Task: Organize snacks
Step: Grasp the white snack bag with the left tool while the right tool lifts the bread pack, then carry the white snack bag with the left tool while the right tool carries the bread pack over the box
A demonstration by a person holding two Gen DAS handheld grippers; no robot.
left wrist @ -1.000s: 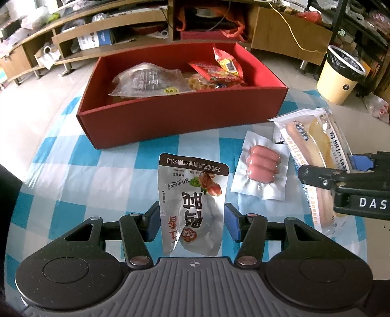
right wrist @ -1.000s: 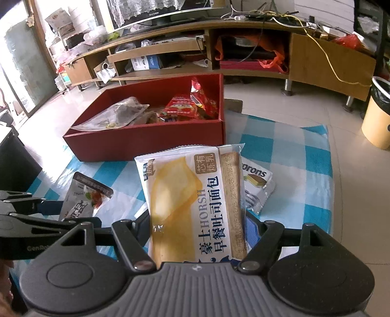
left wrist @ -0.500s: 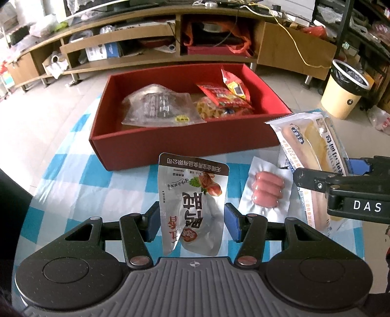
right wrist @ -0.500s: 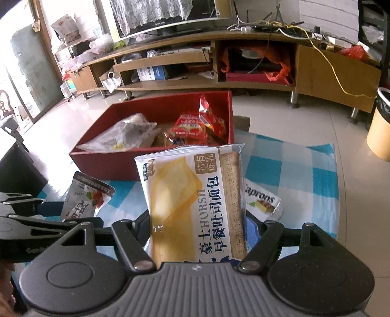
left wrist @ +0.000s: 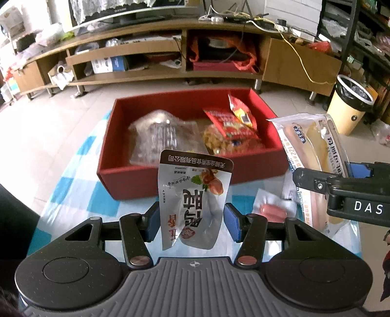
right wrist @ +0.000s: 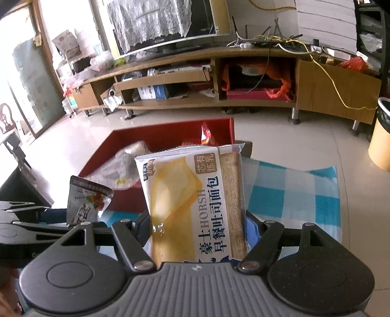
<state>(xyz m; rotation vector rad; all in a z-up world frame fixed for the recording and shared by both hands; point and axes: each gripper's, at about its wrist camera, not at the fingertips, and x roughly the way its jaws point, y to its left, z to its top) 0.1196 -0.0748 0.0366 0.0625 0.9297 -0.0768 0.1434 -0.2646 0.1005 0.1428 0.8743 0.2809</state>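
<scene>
Left claw [left wrist: 192,220] pinches the silver snack pouch [left wrist: 193,203] upright. Right claw [right wrist: 197,234] clamps the HORSH toast bread pack [right wrist: 192,202], above the red box [left wrist: 170,180].

Each tool [left wrist: 192,223] is speckled black plastic with blue pads [left wrist: 153,220], silver screws, ribbed grey base.

A home living room: television [right wrist: 168,22] on long wooden media console [left wrist: 170,56], tiled floor [left wrist: 48,126].

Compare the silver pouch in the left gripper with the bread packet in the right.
The silver pouch is narrower, foil, with a dark brown top band; the bread packet is wider, white with a clear window showing yellow slices. Both stand upright, clamped by their lower ends, near the red box.
</scene>
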